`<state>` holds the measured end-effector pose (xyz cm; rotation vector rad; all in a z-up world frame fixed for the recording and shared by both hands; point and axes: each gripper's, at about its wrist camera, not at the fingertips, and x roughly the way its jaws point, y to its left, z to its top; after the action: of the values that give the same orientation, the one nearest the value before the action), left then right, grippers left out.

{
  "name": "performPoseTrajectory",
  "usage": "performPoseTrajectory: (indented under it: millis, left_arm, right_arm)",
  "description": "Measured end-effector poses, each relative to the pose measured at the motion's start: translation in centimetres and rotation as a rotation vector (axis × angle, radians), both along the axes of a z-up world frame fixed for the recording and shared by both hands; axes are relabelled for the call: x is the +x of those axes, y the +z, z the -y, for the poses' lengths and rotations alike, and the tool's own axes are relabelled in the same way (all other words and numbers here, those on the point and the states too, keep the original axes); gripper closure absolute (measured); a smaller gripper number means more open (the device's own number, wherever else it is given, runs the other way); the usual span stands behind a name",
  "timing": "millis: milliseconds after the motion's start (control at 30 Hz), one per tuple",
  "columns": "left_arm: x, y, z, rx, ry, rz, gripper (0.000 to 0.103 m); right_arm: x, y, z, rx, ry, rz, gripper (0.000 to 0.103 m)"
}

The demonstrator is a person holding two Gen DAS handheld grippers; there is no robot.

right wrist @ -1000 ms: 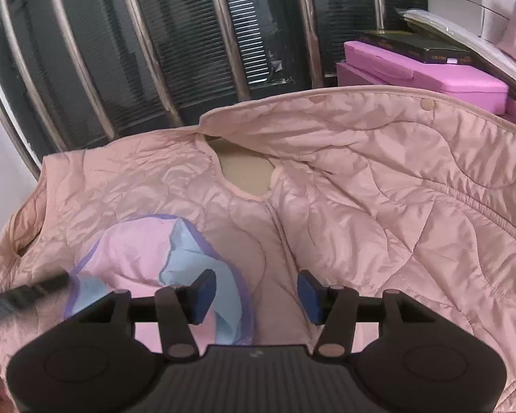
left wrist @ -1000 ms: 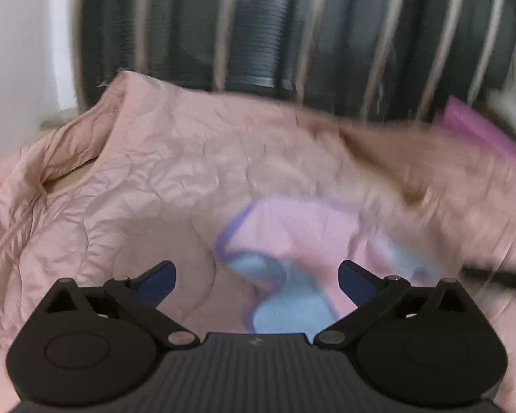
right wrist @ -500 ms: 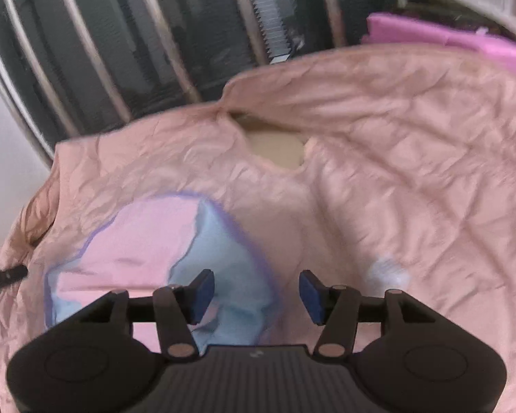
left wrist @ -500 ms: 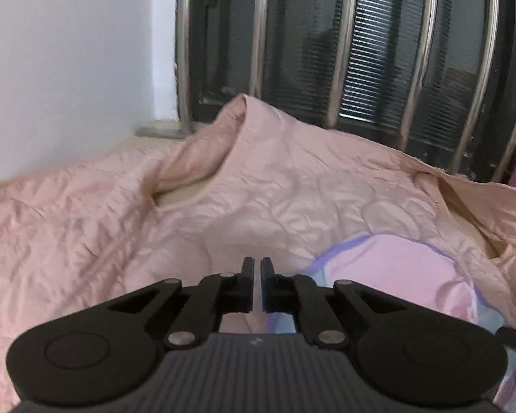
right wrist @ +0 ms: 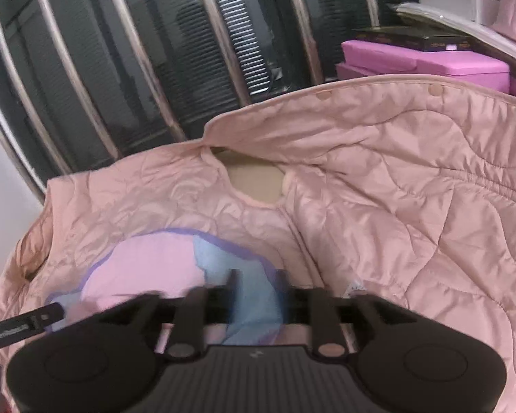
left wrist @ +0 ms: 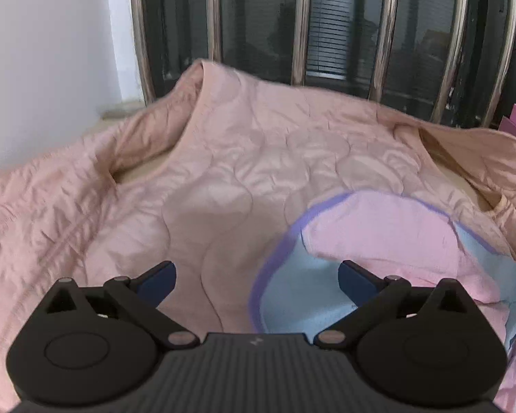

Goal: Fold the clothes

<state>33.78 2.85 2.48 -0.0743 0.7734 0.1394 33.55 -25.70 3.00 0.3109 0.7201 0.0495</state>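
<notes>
A pale pink quilted jacket (left wrist: pixel 240 158) lies spread out, its neck opening (right wrist: pixel 254 182) showing the tan surface beneath. On it sits a rounded pink and light blue patch (left wrist: pixel 378 227) with a purple border, which the right wrist view has at the lower left (right wrist: pixel 144 268). My left gripper (left wrist: pixel 256 272) hovers over the jacket at the patch's left edge; its jaws are opening wide, with nothing gripped between them. My right gripper (right wrist: pixel 258 278) is blurred, its jaws partly apart above the blue part of the patch and holding nothing.
Metal window bars (left wrist: pixel 299 24) run along the far edge behind the jacket. A white wall (left wrist: pixel 44 51) stands on the left. Pink boxes (right wrist: pixel 426 65) with a dark box on top are stacked at the back right. A finger of the left gripper (right wrist: pixel 20 327) shows at the lower left.
My left gripper was open, closed empty half a second ago, and now stands wide open again, shifted sideways over the jacket. The right gripper keeps the same gap and is now blurred.
</notes>
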Motion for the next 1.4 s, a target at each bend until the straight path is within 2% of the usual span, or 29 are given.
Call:
performPoseTrajectory:
  millis: [67,133,167,200,300,367,400,433,500,533,567,667,700,733,767,800,833,867,900,1000,1067,1167,1233,1300,1333,1367,1400]
  left_arm:
    - [0.1,-0.5,-0.2,-0.032,-0.014,-0.019,0.006]
    - [0.0,-0.8,-0.1,-0.065,-0.033,-0.024,0.033]
    - [0.0,-0.9,-0.1,-0.065,-0.033,-0.026,0.066]
    - [0.0,-1.1,0.0,-0.063,-0.03,-0.026,0.094]
    - [-0.2,-1.0,-0.5,-0.041,0.031,0.014,0.1]
    - [-0.4,-0.7,-1.2,-0.041,0.069,0.044,0.101]
    - [-0.6,-0.3,-1.7,-0.054,0.093,0.063,0.101]
    - [-0.7,-0.1,-2.1,-0.057,0.114,0.08,0.101]
    - [-1.0,0.4,-2.7,-0.046,0.151,0.113,0.101]
    - [-1.2,0.6,-3.0,-0.041,0.179,0.131,0.101]
    - [-1.4,0.8,-3.3,-0.038,0.205,0.148,0.101]
    - [-2.3,1.5,-4.7,-0.062,0.291,0.223,0.101]
    - [-2.8,1.7,-5.2,-0.08,0.331,0.262,0.094]
    - [-3.3,1.9,-5.9,-0.098,0.366,0.296,0.083]
    - [-3.3,2.2,-6.5,-0.117,0.377,0.29,0.039]
    - [-3.1,2.5,-7.0,-0.14,0.363,0.252,0.001]
    - [-2.8,3.0,-7.5,-0.171,0.321,0.215,0.002]
    - [-2.6,3.6,-7.8,-0.196,0.282,0.186,0.006]
    - [-2.8,4.3,-7.7,-0.193,0.248,0.192,0.006]
    - [-3.6,7.0,-5.4,-0.077,0.127,0.213,0.001]
    - [-4.1,8.1,-3.3,-0.018,0.044,0.226,0.001]
    - [-4.5,8.8,-1.1,0.053,0.023,0.249,0.001]
    - [-4.5,8.8,-0.3,0.09,0.035,0.249,0.001]
    - [-4.3,8.6,-0.4,0.09,0.048,0.24,0.001]
    - [-4.3,8.6,-0.6,0.079,0.053,0.239,0.001]
    - [-4.4,8.6,-0.9,0.068,0.054,0.237,0.001]
    - [-4.4,8.6,-1.1,0.057,0.053,0.236,0.001]
  right_arm:
    - [-0.1,0.2,-0.2,-0.028,0.012,-0.008,0.041]
    - [0.0,0.3,-0.4,-0.067,0.017,-0.042,0.041]
    - [-0.1,0.4,-0.3,-0.08,0.017,-0.052,0.041]
    - [-0.1,0.4,-0.3,-0.094,0.016,-0.062,0.041]
    - [0.1,-0.1,-0.1,-0.096,0.061,-0.114,0.047]
    - [0.5,-1.1,-0.2,-0.048,0.104,-0.126,0.049]
    - [0.7,-1.5,-0.3,-0.026,0.124,-0.132,0.054]
    - [0.8,-1.9,-0.7,-0.008,0.141,-0.137,0.06]
    - [1.1,-2.6,-1.5,0.016,0.173,-0.143,0.092]
    - [0.9,-2.4,-2.0,0.002,0.183,-0.129,0.097]
    - [0.7,-2.0,-2.5,-0.005,0.194,-0.104,0.097]
    - [-0.5,-0.3,-3.3,-0.001,0.189,0.028,0.097]
    - [-1.0,0.3,-3.5,-0.001,0.177,0.088,0.096]
    - [-1.6,0.9,-3.7,-0.009,0.161,0.152,0.093]
    - [-2.1,1.3,-3.8,-0.035,0.141,0.203,0.08]
    - [-2.2,1.6,-4.0,-0.072,0.14,0.193,0.049]
    - [-1.9,1.8,-4.0,-0.095,0.152,0.146,0.033]
    - [-1.7,2.0,-3.8,-0.098,0.164,0.107,0.021]
    - [-1.7,2.3,-3.5,-0.094,0.176,0.079,0.023]
    - [-1.8,3.5,-2.2,-0.032,0.224,0.01,0.023]
    - [-2.0,3.9,-2.4,-0.024,0.302,-0.033,0.024]
    - [-2.4,3.7,-3.9,-0.022,0.431,-0.078,0.027]
    - [-2.0,2.4,-5.3,-0.024,0.511,-0.128,0.044]
    - [-1.0,0.4,-6.6,-0.071,0.529,-0.192,0.08]
    - [-0.7,-0.5,-6.8,-0.1,0.517,-0.205,0.092]
    - [-0.4,-1.3,-6.9,-0.111,0.501,-0.192,0.1]
    - [-0.2,-1.7,-6.5,-0.094,0.475,-0.151,0.1]
